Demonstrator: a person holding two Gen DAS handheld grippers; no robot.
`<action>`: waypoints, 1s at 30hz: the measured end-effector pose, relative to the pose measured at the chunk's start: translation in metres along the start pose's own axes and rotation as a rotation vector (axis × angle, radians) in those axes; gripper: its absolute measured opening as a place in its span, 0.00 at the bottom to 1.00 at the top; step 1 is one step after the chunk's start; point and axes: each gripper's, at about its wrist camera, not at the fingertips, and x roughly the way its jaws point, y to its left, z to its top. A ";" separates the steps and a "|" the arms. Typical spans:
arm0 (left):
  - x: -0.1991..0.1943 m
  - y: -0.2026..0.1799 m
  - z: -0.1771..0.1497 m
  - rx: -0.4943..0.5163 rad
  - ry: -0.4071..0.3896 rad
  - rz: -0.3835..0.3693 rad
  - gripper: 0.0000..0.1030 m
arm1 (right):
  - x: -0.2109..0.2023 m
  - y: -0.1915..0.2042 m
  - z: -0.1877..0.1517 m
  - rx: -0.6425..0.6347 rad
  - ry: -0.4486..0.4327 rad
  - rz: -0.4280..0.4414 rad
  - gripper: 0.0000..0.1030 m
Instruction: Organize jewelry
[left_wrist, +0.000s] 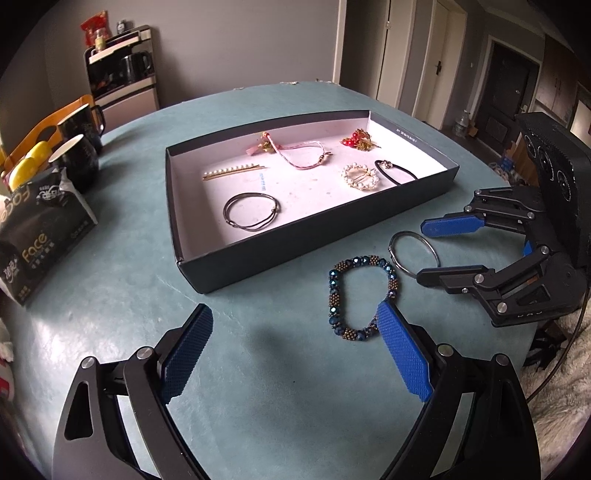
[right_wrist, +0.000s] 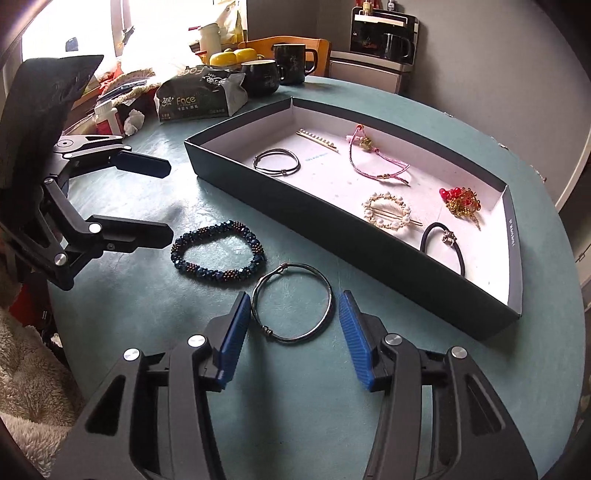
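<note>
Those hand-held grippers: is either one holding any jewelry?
No. The right hand-held gripper is open around the silver bangle; the left hand-held gripper is open beside the beaded bracelet.

Both grippers: black linkage arms, silver round pivot screws, blue textured pads on fingers (left_wrist: 402, 354). Right gripper (left_wrist: 424, 254) carries a black boxy housing with a thin cable.
</note>
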 end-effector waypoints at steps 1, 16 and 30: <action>0.001 0.000 0.000 -0.001 0.002 -0.003 0.89 | 0.001 0.001 0.000 -0.003 0.003 0.003 0.49; 0.004 -0.009 0.004 -0.008 0.003 -0.086 0.89 | -0.004 -0.002 0.000 0.022 -0.019 0.026 0.46; 0.023 -0.034 0.006 0.128 0.034 0.014 0.08 | -0.028 -0.016 -0.015 0.058 -0.060 0.003 0.45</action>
